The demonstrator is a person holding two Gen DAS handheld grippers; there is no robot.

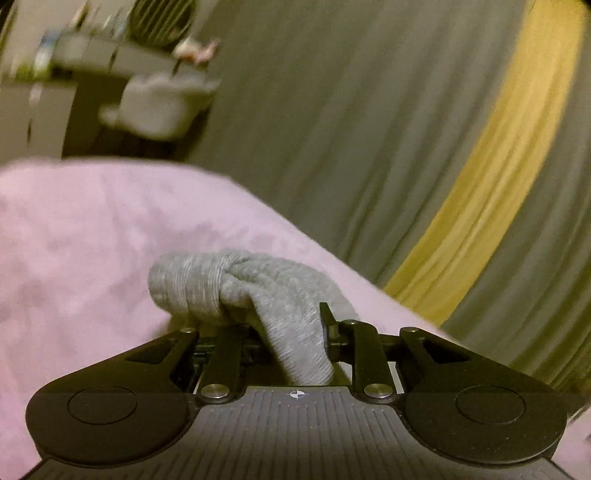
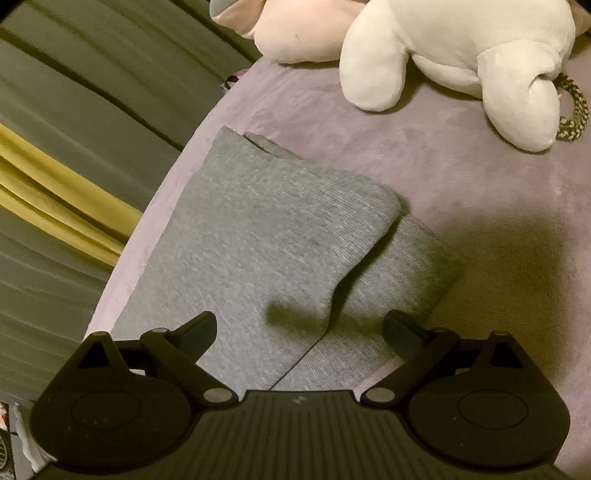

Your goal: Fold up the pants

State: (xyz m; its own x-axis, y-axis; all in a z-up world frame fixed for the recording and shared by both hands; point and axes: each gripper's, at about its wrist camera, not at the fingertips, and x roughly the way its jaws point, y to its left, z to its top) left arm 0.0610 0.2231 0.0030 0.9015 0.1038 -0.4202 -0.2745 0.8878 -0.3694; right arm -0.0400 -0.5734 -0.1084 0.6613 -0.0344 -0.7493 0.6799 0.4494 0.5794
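Observation:
The grey knit pants lie on the pink bedspread, with one layer folded over another near the bed's left edge. My right gripper is open and hovers just above the near part of the pants, holding nothing. In the left wrist view, my left gripper is shut on a bunched fold of the grey pants, lifted a little above the pink bedspread. The cloth hides the left finger tip.
A white plush toy and a pink plush lie at the far end of the bed. A grey and yellow curtain hangs beside the bed. A blurred shelf with clutter stands beyond.

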